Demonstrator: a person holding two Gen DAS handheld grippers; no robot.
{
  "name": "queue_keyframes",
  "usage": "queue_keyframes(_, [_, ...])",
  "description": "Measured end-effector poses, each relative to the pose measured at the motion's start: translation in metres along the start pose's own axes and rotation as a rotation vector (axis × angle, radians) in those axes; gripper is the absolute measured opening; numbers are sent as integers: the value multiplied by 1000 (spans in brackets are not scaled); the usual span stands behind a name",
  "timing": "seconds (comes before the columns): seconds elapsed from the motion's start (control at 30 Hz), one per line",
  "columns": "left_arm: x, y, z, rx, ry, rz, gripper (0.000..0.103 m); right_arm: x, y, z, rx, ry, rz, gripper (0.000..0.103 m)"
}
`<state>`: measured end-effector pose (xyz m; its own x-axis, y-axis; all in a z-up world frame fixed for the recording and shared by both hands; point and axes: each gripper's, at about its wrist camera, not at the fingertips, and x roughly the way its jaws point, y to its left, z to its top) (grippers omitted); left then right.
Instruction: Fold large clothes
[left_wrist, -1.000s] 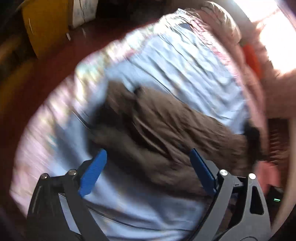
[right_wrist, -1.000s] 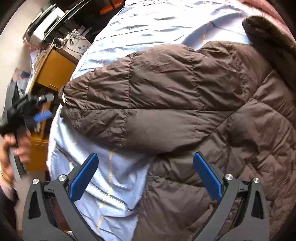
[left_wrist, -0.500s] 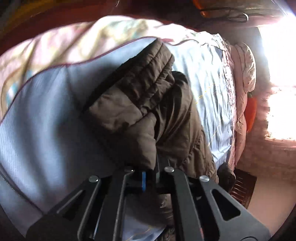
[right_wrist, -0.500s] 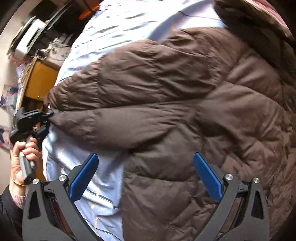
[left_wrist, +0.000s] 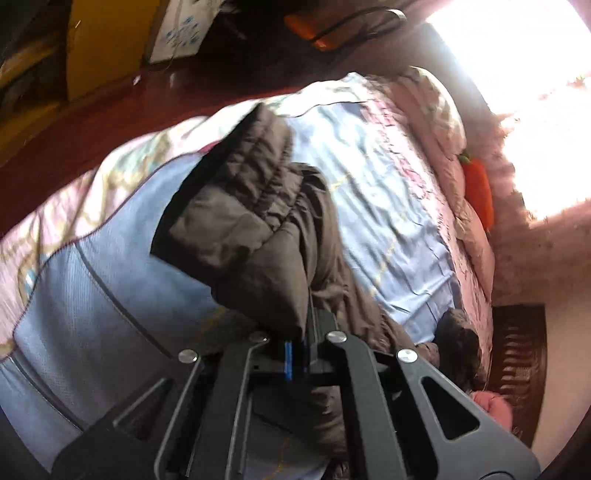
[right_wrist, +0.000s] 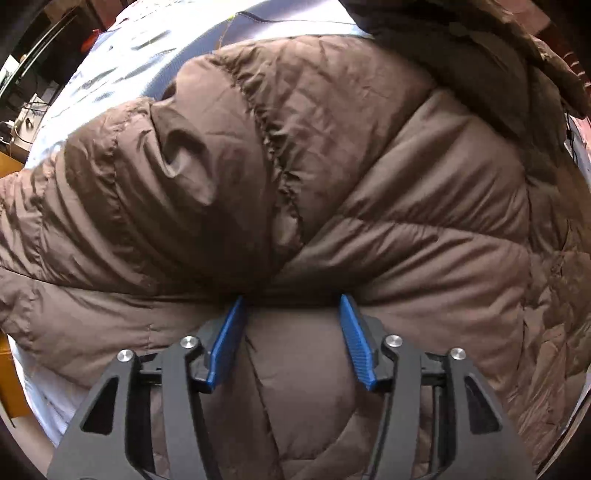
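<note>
Brown puffer jacket (right_wrist: 369, 192): left gripper (left_wrist: 295, 354) newly clamped on sleeve, lifting; right gripper (right_wrist: 291, 332) half-closing around padding, seemingly gripping. Fold beginning.

One brown puffer jacket (right_wrist: 369, 184) on one bed with one light blue sheet (left_wrist: 388, 192), one orange cushion (left_wrist: 478, 192) by the bed's edge, and two grippers working.

Light: daylight from a blown-out window (left_wrist: 524, 110), upper right of left view.
Glare: washes out the bed (left_wrist: 388, 192) near it.
Shadow: dark floor (left_wrist: 74, 147); deep creases in jacket (right_wrist: 332, 184).
Blur: left view smeared; right view sharper.
Edges: fisheye bending, black corners.
</note>
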<state>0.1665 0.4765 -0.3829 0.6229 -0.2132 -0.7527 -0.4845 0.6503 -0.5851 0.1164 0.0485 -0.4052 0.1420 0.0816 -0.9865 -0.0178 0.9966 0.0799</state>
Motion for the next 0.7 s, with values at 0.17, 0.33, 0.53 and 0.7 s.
queue_keyframes(0.17, [-30, -75, -29, 193, -48, -60, 4, -52, -45, -15, 108, -134, 103, 91])
queue_keyframes(0.33, [-15, -189, -101, 372, 68, -256, 5, -95, -99, -33, 176, -174, 84, 91])
queue_keyframes(0.53, [22, -296, -215, 584, 226, -377, 5, -154, -196, -76, 343, -231, 21, 91])
queue_keyframes(0.7, [76, -361, -327, 735, 388, -398, 5, -172, -270, -118, 468, -244, -52, 91])
